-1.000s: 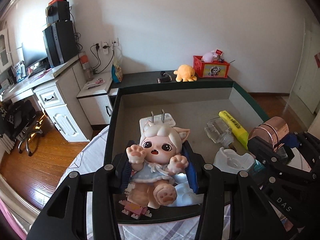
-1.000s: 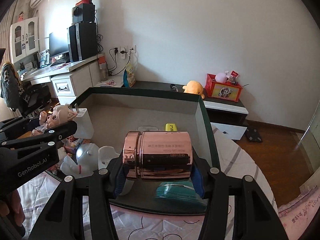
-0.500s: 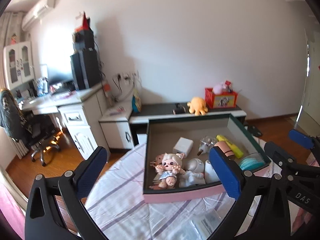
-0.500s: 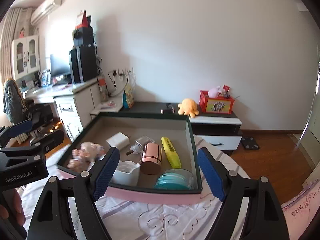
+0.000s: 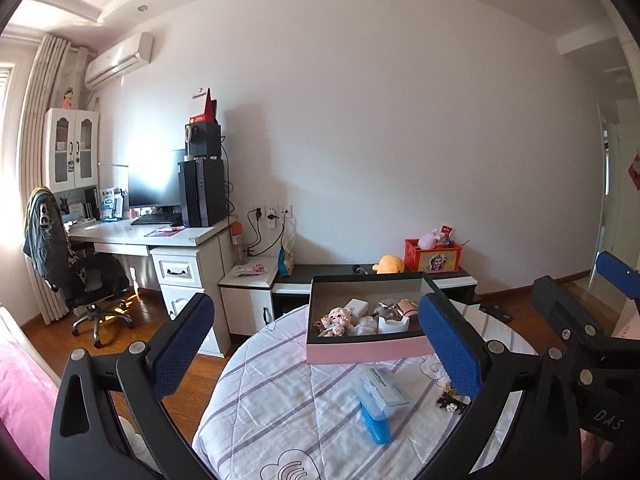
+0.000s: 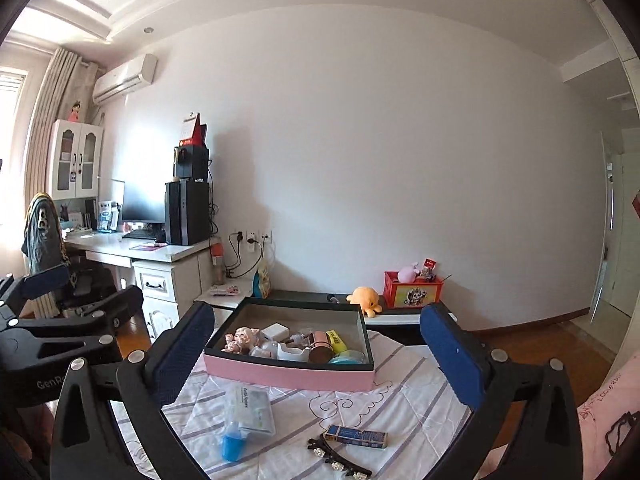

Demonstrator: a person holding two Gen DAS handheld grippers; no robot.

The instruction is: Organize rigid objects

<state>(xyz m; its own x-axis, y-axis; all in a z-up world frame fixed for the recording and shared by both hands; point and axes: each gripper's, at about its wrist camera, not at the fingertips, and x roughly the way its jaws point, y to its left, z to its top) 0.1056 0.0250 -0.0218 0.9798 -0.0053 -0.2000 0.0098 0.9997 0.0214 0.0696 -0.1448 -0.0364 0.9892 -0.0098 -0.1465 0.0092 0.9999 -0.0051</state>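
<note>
Both claws, left claw [image 5: 320, 350] and right claw [image 6: 316, 354], gape wide and empty above the counter [image 6: 400, 404]. I judge the next pickup comes from beside the pink box [image 6: 292, 376]: dental floss case [image 6: 250, 410], then small blue box [image 6: 356, 437], then hair clip [image 6: 340, 460], approached low and square.

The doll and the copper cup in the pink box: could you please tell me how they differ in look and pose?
The doll sits at the box's left end; the copper cup lies toward the right end, beside the yellow marker. The doll is pale and matte, with limbs and a face; the cup is a smooth, shiny metallic cylinder. The cup lies on its side, open end forward. Both rest inside the box, untouched by either tool.
</note>
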